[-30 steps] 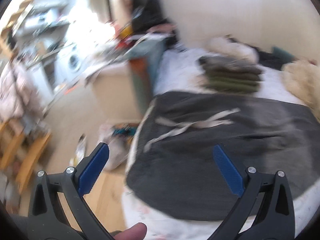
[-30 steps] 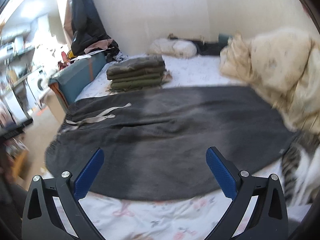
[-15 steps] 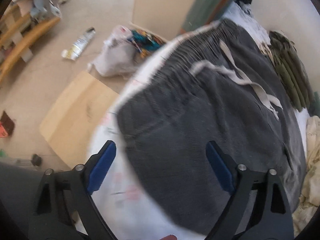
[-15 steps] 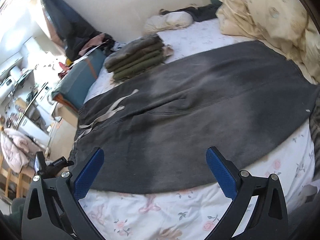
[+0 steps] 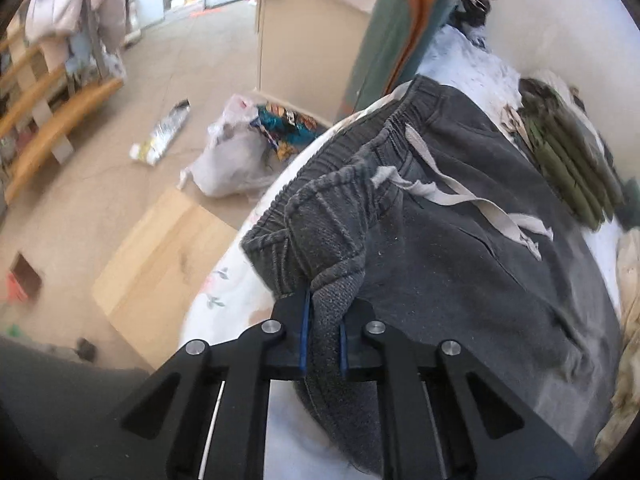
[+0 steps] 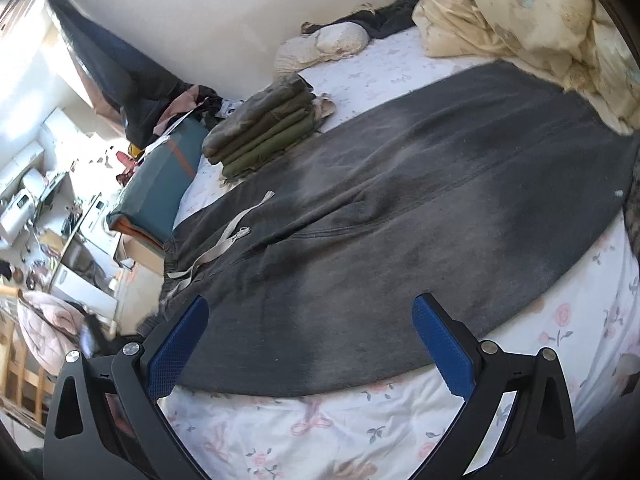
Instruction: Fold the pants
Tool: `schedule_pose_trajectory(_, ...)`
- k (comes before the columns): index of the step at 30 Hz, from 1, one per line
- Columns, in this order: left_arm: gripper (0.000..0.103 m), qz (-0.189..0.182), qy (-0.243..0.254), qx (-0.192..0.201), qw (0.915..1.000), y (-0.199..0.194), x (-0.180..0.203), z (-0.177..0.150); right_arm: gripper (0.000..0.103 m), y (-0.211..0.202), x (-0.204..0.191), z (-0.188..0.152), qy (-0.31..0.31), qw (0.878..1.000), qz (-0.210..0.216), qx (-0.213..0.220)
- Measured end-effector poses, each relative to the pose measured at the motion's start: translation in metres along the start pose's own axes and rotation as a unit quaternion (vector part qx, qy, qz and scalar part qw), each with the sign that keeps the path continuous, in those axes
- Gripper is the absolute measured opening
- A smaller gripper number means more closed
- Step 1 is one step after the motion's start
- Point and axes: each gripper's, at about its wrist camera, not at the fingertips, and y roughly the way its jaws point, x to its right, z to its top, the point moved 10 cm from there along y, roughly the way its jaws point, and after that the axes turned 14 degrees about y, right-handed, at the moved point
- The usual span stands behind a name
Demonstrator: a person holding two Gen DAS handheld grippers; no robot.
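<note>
In the left wrist view we see the floor at the left of the frame, with a flat cardboard sheet point(image 5: 160, 268) in the lower left and a white plastic bag point(image 5: 232, 160) above it, just beside the bed's edge. At lower centre our left gripper point(image 5: 323, 344) has its fingers clenched on a bunched corner of the dark grey pants point(image 5: 480, 280) at the waistband, and the fabric rises in a ridge above the fingers. A pale drawstring point(image 5: 460, 196) trails across the waist toward the right, and a stack of folded olive clothes point(image 5: 568, 160) sits at the upper right.

In the right wrist view a teal box point(image 6: 160, 188) stands at the left beyond the bed. The pants point(image 6: 400, 220) lie spread flat across the floral bed sheet point(image 6: 320, 432), filling the middle of the frame, waist at the left, with the folded olive clothes point(image 6: 260, 136) just above them. Our right gripper point(image 6: 308, 344) hovers at the bottom centre with its fingers spread wide and grasping nothing, over the near edge of the pants. A cream duvet point(image 6: 520, 20) is heaped at the upper right
</note>
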Motion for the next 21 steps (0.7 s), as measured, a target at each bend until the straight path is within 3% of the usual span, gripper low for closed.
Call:
schedule_pose_trajectory(5,0.008,0.008,0.046,0.035,0.9983,-0.039,0.013,0.025,0.103,-0.006,-0.017,0.005,-0.015,1.0,0.021,0.017)
schedule_pose_trajectory(10,0.008,0.018,0.069,0.039,0.9967,-0.056,0.02,0.034,0.103,0.001,-0.017,-0.008,-0.031,0.998,0.043,-0.026)
schedule_pose_trajectory(13,0.008,0.045,0.089,0.044,0.994,-0.058,0.018,0.036,0.103,0.017,-0.001,-0.031,0.026,0.993,0.051,-0.098)
schedule_pose_trajectory(16,0.008,0.06,0.099,0.042,0.9924,-0.057,0.021,0.032,0.103,0.043,0.003,-0.064,0.099,0.979,0.067,-0.166)
schedule_pose_trajectory(21,0.008,0.069,0.098,0.02,0.9926,-0.044,0.019,0.027,0.103,0.088,0.034,-0.095,0.187,0.963,0.014,-0.192)
